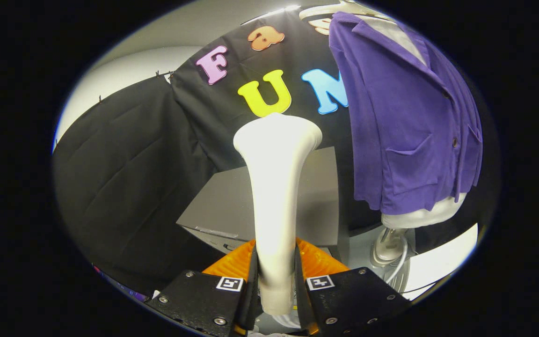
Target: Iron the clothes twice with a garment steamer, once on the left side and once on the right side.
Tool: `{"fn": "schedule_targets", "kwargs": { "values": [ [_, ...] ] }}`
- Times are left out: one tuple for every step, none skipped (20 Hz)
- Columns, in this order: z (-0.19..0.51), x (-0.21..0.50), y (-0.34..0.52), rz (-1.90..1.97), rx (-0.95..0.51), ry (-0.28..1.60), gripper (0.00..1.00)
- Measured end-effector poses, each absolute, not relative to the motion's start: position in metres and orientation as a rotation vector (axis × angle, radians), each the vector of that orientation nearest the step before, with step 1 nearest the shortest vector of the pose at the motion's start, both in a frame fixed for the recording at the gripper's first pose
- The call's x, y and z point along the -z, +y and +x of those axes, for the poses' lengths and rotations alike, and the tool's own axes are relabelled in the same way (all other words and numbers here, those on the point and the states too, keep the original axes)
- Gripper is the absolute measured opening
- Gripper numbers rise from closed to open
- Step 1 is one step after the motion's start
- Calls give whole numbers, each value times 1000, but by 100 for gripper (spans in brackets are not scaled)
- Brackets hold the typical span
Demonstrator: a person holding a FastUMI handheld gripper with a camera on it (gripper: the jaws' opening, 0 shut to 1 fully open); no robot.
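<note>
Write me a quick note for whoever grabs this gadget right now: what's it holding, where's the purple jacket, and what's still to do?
Gripper: shut on the steamer handle, both fingers pressing it, head pointing up and forward.
Jacket: purple, hanging on a mannequin on a stand, ahead and to the right of the steamer. The head is apart from the cloth, not touching it.
Grey table: beyond the fingers, behind the steamer.
Done: steamer is picked up. Whether any pass has been made cannot be told from this picture.
Left: probably swing right to the jacket and steam one side, then the other.
</note>
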State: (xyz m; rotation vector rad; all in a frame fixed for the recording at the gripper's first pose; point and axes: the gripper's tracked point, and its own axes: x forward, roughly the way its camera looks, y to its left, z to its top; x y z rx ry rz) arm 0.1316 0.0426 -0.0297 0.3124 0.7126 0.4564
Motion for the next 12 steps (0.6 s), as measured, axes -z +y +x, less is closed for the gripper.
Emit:
{"fn": "schedule_targets", "kwargs": {
  "values": [
    [123, 30, 37, 311, -444, 690, 35],
    [115, 29, 31, 312, -429, 670, 35],
    [107, 28, 24, 315, -414, 651, 35],
    [98, 29, 19, 319, -398, 634, 35],
    [89, 31, 14, 321, -385, 623, 35],
    [80, 33, 10, 321, -377, 611, 35],
    [71, 35, 6, 322, -370, 610, 35],
    [63, 38, 1, 323, -361, 606, 35],
    [55, 40, -3, 326, -352, 602, 35],
    [48, 42, -5, 329, -345, 598, 35],
    [43, 42, -9, 336, -335, 591, 35],
    [40, 41, -14, 339, -323, 581, 35]
  ]
}}
